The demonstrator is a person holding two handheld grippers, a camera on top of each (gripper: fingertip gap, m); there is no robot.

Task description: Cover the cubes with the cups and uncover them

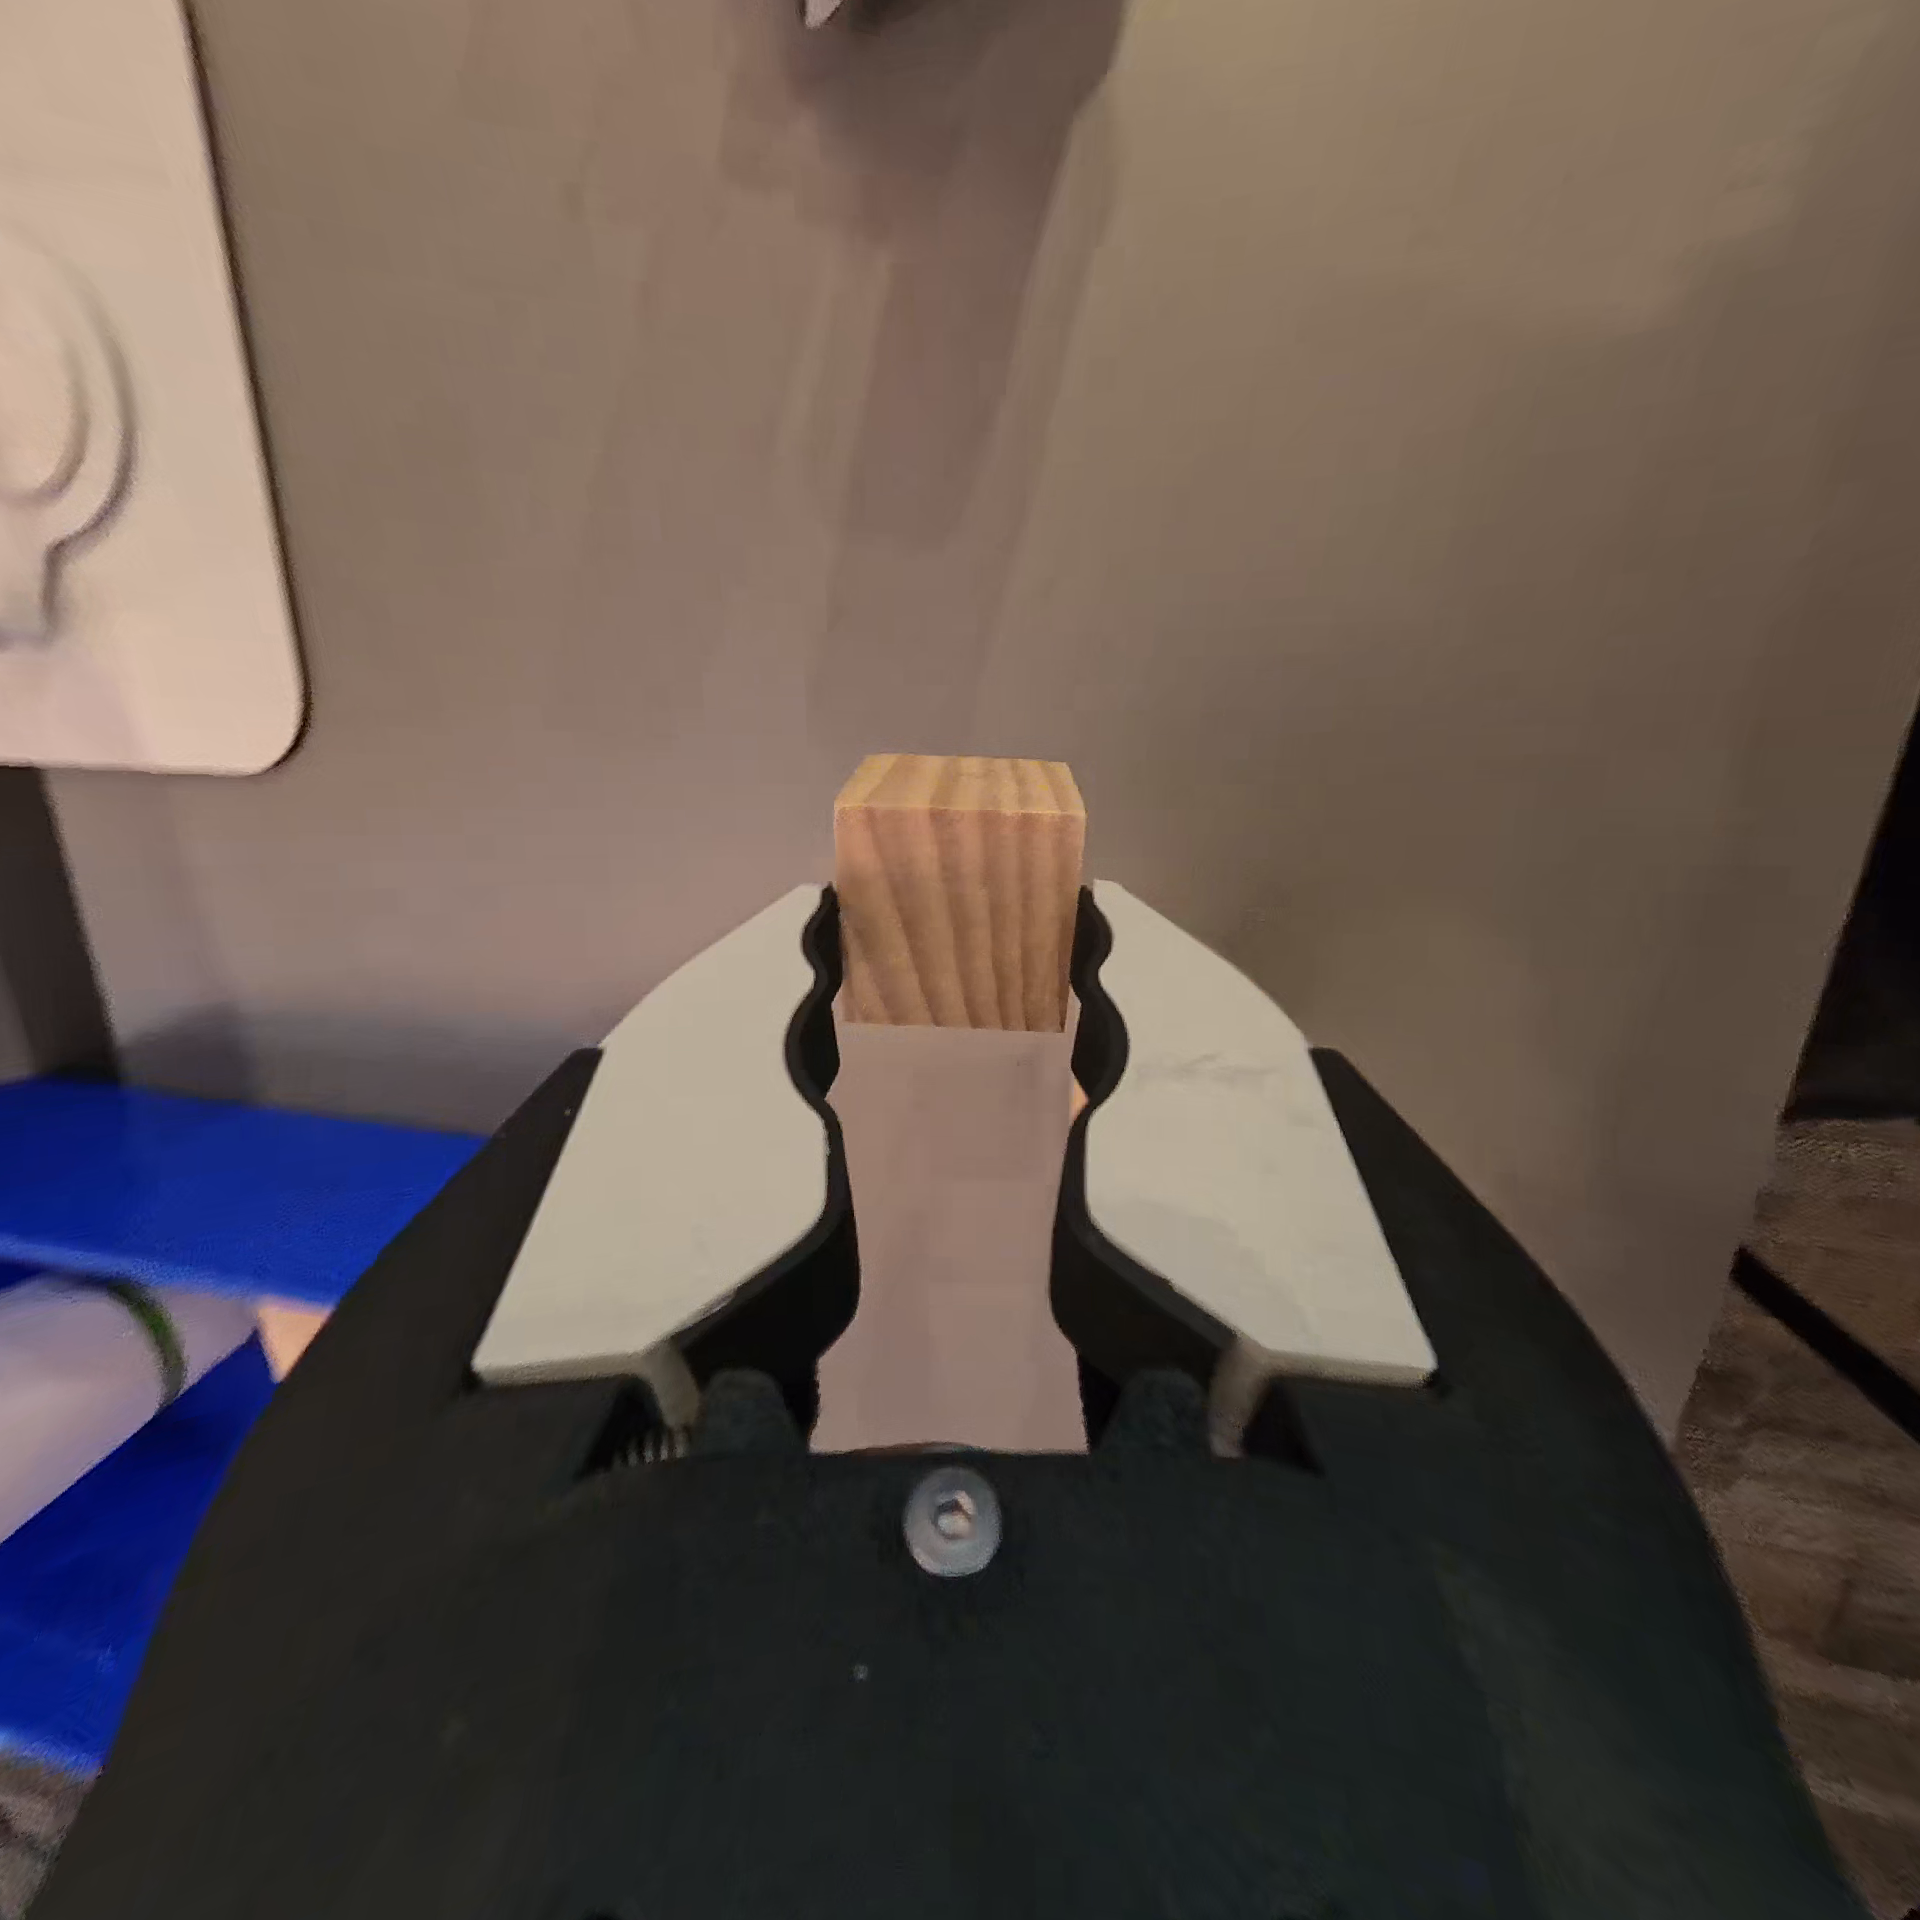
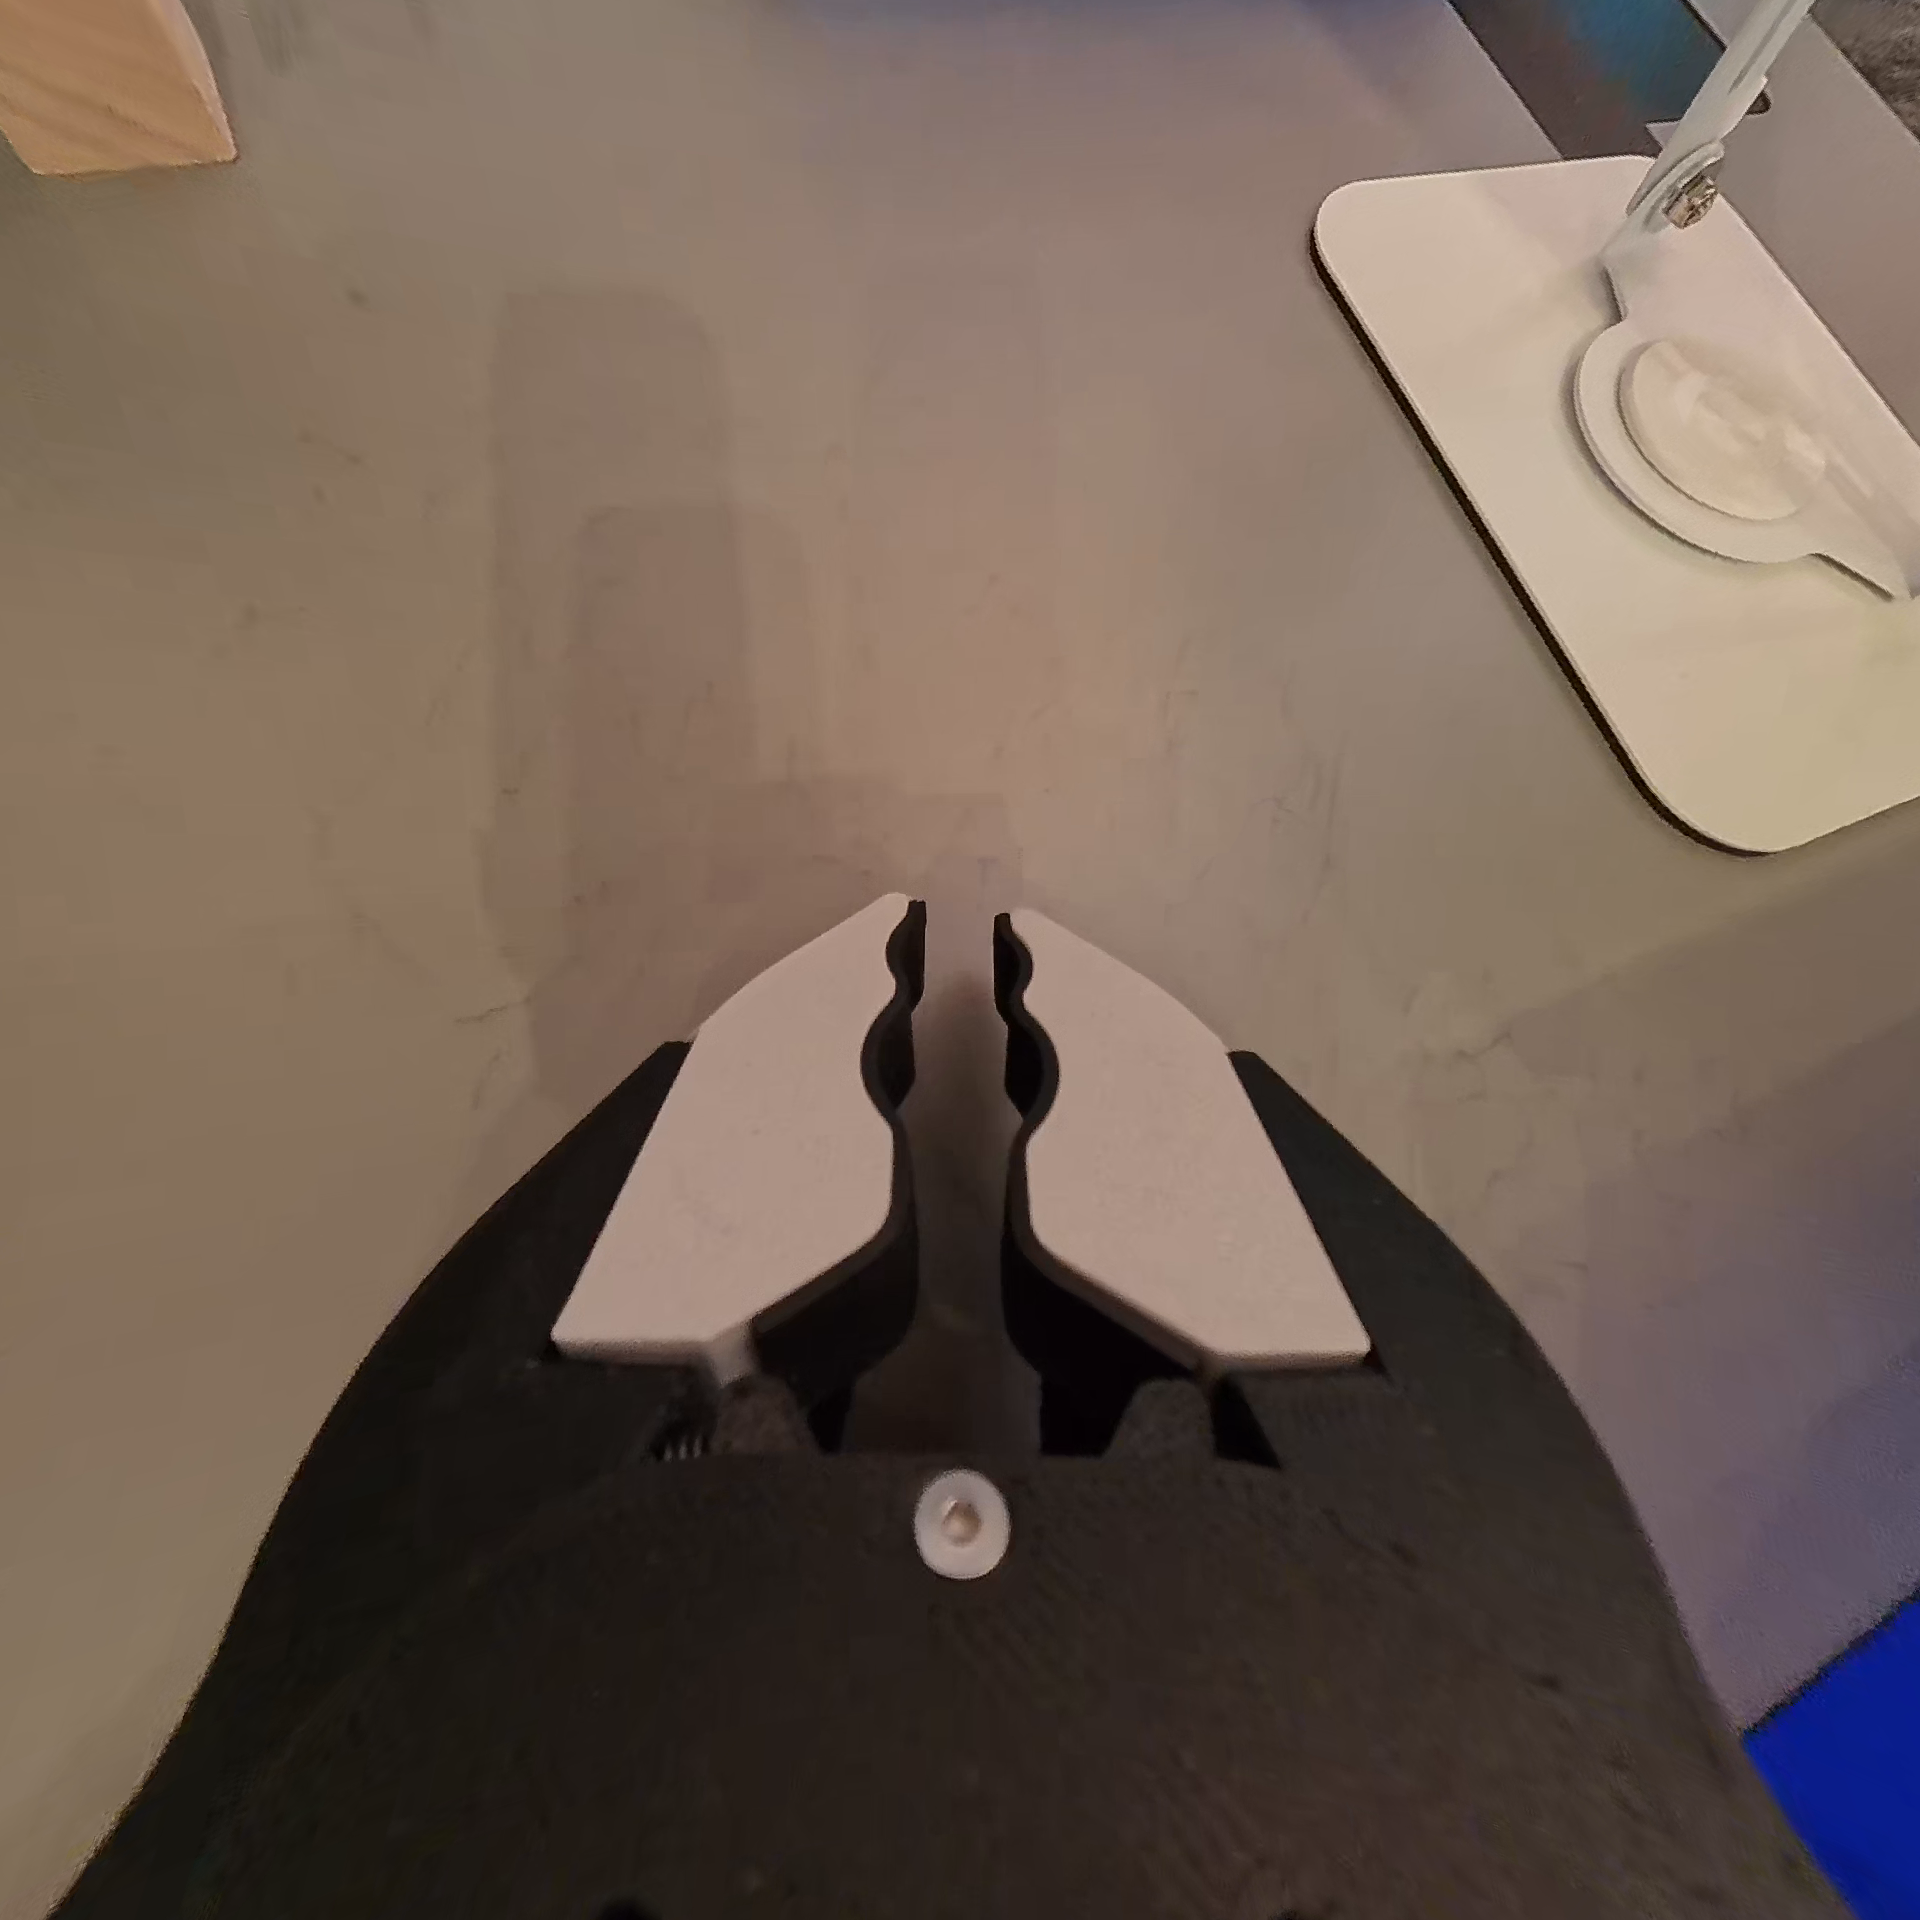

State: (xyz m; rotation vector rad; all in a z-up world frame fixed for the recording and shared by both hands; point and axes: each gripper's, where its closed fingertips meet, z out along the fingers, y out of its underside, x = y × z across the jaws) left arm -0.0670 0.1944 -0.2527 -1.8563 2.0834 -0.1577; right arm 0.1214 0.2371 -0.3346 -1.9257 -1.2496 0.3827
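Note:
In the left wrist view, my left gripper [image 1: 961, 920] is shut on a light wooden cube [image 1: 961, 894], pinched at the fingertips and held above the grey table [image 1: 1351, 520]. In the right wrist view, my right gripper [image 2: 956, 920] is empty, its jaws nearly together with only a narrow gap, low over the table [image 2: 727, 520]. Another wooden cube [image 2: 114, 83] sits on the table at the top left corner of that view, well away from the right gripper. A blurred pale cylindrical thing with a green ring [image 1: 104, 1351], possibly a cup, lies at the lower left.
A white flat stand base [image 1: 125, 416] lies on the table to the left; it also shows in the right wrist view [image 2: 1662, 499] with a metal arm rising from it. A blue surface [image 1: 208, 1195] lies at the lower left, with a wooden piece [image 1: 296, 1340] beside it. The table edge is on the right.

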